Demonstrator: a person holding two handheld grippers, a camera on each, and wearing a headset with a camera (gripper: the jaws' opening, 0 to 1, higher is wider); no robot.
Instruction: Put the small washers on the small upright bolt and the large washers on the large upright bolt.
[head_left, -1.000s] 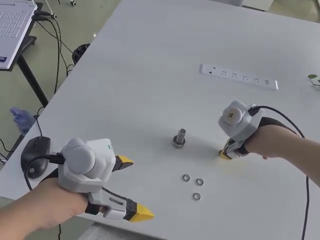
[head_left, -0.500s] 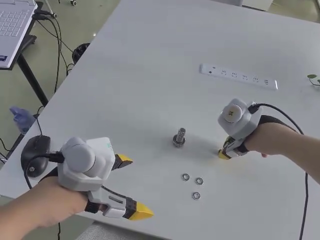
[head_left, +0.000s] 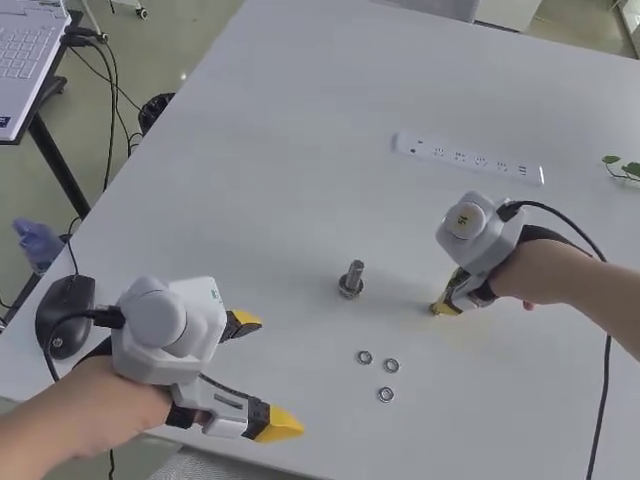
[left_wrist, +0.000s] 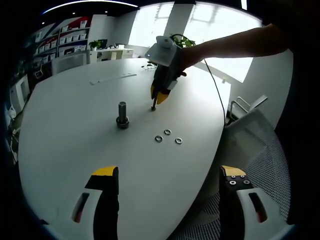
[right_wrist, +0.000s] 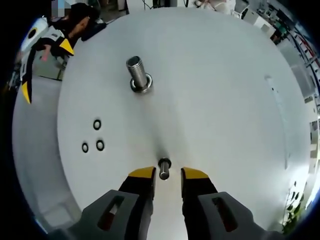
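The large upright bolt (head_left: 351, 279) stands mid-table with a wider ring at its base (right_wrist: 141, 85). Three small washers (head_left: 364, 357) (head_left: 391, 366) (head_left: 385, 395) lie flat just in front of it. The small upright bolt (right_wrist: 164, 167) stands between the tips of my right gripper (head_left: 445, 308), whose jaws sit narrowly apart with a gap on each side of the bolt. My left gripper (head_left: 265, 373) hovers wide open over the near table edge, holding nothing. The washers (left_wrist: 167, 132) lie ahead of it.
A white power strip (head_left: 468, 160) lies at the back of the white table (head_left: 250, 180). A laptop (head_left: 25, 50) and cables are off the table's left side, with a black mouse (head_left: 60, 315) by its near left edge. A green leaf (head_left: 625, 167) shows at far right.
The head view has shifted slightly. Both grippers, the bolts and the washers hold the same places.
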